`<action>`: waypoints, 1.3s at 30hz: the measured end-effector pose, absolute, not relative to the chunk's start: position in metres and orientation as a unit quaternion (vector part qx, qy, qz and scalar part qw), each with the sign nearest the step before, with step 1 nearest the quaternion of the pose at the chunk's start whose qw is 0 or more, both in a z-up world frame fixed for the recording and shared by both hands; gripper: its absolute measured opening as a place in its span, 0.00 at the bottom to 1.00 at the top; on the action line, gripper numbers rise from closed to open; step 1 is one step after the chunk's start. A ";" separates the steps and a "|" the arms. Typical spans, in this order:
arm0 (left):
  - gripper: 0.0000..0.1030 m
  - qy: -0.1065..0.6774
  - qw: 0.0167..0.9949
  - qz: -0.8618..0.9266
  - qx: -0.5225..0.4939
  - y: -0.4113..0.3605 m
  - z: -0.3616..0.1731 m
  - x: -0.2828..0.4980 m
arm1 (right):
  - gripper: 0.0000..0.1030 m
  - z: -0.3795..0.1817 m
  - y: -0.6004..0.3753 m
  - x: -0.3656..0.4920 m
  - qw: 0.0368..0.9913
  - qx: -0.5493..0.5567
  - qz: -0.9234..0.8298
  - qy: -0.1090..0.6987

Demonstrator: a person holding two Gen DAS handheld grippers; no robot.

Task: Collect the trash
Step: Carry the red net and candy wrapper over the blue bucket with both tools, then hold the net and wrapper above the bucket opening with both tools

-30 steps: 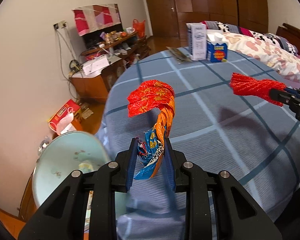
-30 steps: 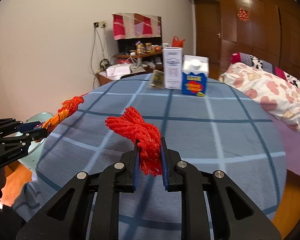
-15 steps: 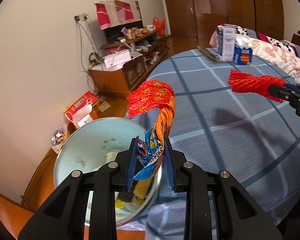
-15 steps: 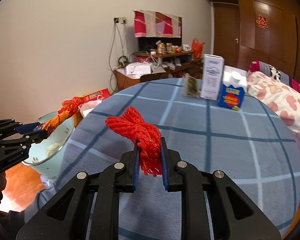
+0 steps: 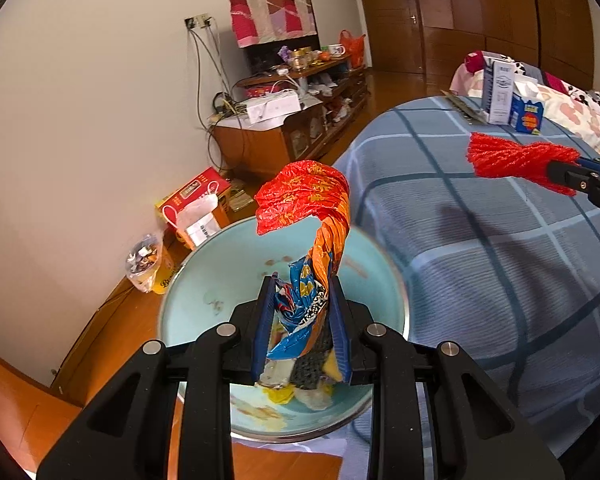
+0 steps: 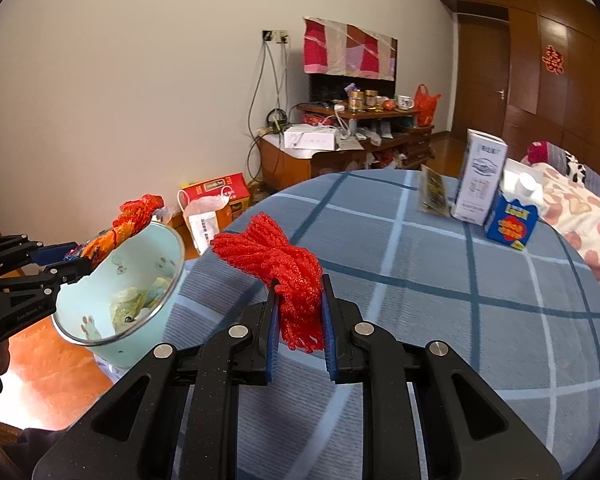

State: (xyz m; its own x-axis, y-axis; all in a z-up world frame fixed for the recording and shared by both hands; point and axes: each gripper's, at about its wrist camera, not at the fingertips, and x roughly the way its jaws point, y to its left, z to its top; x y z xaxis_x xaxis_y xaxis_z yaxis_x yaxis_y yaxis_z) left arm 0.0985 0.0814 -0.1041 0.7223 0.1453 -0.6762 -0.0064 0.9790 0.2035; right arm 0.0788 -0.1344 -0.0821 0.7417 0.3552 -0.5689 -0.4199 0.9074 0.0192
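Observation:
My left gripper [image 5: 300,320] is shut on a twisted red, orange and blue snack wrapper [image 5: 308,216], which hangs directly over a pale blue basin [image 5: 204,292] holding several scraps. The right wrist view shows that same left gripper [image 6: 74,260] and wrapper [image 6: 134,214] at the basin's near rim [image 6: 176,252]. My right gripper [image 6: 298,320] is shut on a bundle of red mesh netting [image 6: 278,258], held above the blue checked tablecloth [image 6: 440,300] right of the basin. The netting [image 5: 512,158] also shows at the right of the left wrist view.
A white carton [image 6: 480,176], a blue juice carton [image 6: 512,222] and a dark packet [image 6: 432,196] stand at the table's far side. On the floor by the wall lie a red box [image 5: 192,204] and a plastic bag [image 5: 146,262]. A wooden cabinet [image 5: 268,136] stands behind, a bed at right.
Both grippers have moved left with their loads. The wrapper has gone from over the tablecloth to over the basin, and the basin has come into the right wrist view.

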 end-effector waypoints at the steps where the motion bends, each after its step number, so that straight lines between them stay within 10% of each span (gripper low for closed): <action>1: 0.26 0.371 0.923 0.043 0.092 0.084 -0.104 0.098 | 0.18 -0.082 -0.132 0.079 0.931 -0.057 0.210 0.293; 39: 0.26 0.375 0.921 0.092 0.060 0.143 -0.111 0.085 | 0.18 -0.079 -0.046 0.084 0.916 -0.104 0.263 0.285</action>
State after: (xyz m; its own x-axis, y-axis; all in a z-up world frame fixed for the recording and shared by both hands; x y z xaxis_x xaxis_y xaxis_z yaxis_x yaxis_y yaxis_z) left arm 0.0847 0.1435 -0.1113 0.7021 0.2142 -0.6791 -0.1235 0.9759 0.1801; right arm 0.0844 -0.0462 -0.0786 0.6988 0.4231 -0.5767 -0.5418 0.8396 -0.0406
